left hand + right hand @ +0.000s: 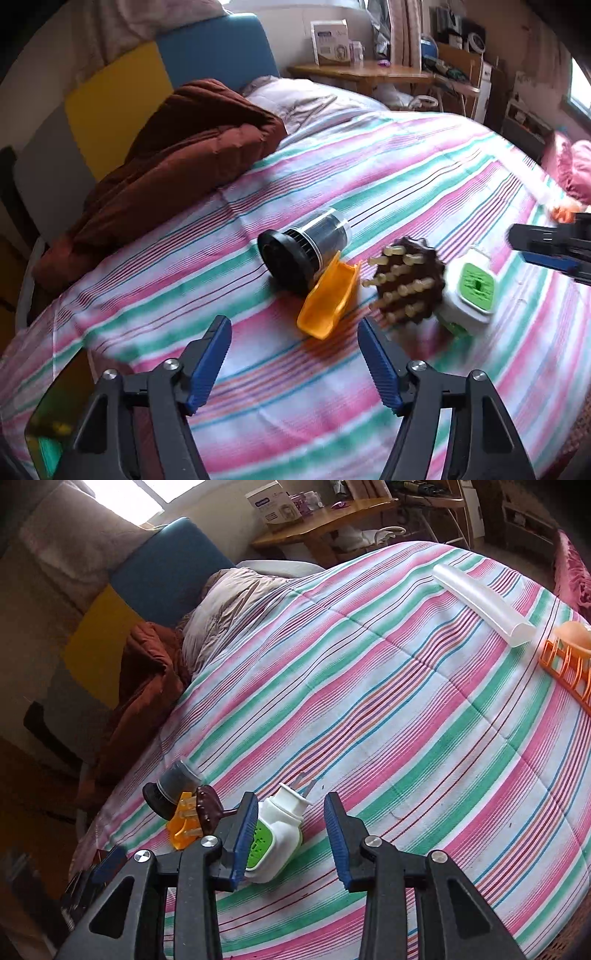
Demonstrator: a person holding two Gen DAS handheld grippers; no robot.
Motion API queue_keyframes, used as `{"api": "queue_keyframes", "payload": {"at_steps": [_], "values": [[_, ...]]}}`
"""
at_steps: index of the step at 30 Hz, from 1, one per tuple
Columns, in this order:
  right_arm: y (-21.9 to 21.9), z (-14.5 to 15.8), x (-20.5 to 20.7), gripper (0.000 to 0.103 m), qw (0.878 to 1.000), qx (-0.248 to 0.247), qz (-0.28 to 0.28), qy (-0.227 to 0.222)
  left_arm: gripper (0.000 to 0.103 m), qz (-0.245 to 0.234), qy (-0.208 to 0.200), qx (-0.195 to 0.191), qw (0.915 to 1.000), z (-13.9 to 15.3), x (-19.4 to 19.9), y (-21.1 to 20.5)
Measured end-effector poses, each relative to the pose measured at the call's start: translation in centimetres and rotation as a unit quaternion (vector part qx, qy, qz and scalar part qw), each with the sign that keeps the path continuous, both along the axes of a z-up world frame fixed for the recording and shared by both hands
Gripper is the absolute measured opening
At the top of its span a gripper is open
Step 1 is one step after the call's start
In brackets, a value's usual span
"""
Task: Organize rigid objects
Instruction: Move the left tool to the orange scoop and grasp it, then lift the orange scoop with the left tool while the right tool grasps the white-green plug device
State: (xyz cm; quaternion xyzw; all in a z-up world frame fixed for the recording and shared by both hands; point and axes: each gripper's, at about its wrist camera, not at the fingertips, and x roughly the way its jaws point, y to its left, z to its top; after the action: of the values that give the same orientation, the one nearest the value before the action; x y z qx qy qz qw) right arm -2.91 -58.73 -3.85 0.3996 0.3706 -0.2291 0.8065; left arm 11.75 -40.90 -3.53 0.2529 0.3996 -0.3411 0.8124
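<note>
On the striped bedspread (369, 177) lie a black and clear cylinder (306, 251), an orange scoop (328, 299), a brown massage brush with cream pegs (406, 284) and a white and green plug-in device (469, 291), close together. My left gripper (293, 362) is open, just short of the orange scoop. My right gripper (291, 834) is open, with the white and green device (277, 842) lying beside its left finger. The right gripper also shows at the right edge of the left wrist view (546, 247).
A brown quilt (177, 166) is heaped at the bed's left, by the blue and yellow headboard (218, 48). A clear plastic tube (484, 605) and an orange rack (569, 668) holding an egg (572, 633) lie at the far right. A wooden table (365, 72) stands behind the bed.
</note>
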Motion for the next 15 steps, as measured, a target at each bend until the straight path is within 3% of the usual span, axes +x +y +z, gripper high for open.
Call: {"api": "queue_keyframes", "payload": {"at_steps": [7, 9, 10, 13, 15], "values": [[0.1, 0.0, 0.3, 0.038, 1.000, 0.002, 0.007, -0.002, 0.071, -0.018, 0.038, -0.002, 0.9991, -2.5, 2.2, -2.6], [0.1, -0.1, 0.4, 0.038, 1.000, 0.004, 0.007, 0.000, 0.057, -0.017, 0.055, -0.003, 0.9983, -3.3, 2.7, -2.8], [0.1, -0.2, 0.4, 0.038, 1.000, 0.004, 0.006, 0.001, 0.038, -0.018, 0.077, -0.003, 0.9969, -3.9, 3.0, -2.9], [0.1, -0.3, 0.5, 0.038, 1.000, 0.001, 0.007, 0.003, 0.028, -0.003, 0.080, -0.015, 0.9967, -3.7, 2.7, -2.2], [0.2, -0.3, 0.7, 0.038, 1.000, -0.002, 0.009, 0.005, 0.028, 0.008, 0.088, -0.018, 0.9959, -3.6, 2.0, -1.5]]}}
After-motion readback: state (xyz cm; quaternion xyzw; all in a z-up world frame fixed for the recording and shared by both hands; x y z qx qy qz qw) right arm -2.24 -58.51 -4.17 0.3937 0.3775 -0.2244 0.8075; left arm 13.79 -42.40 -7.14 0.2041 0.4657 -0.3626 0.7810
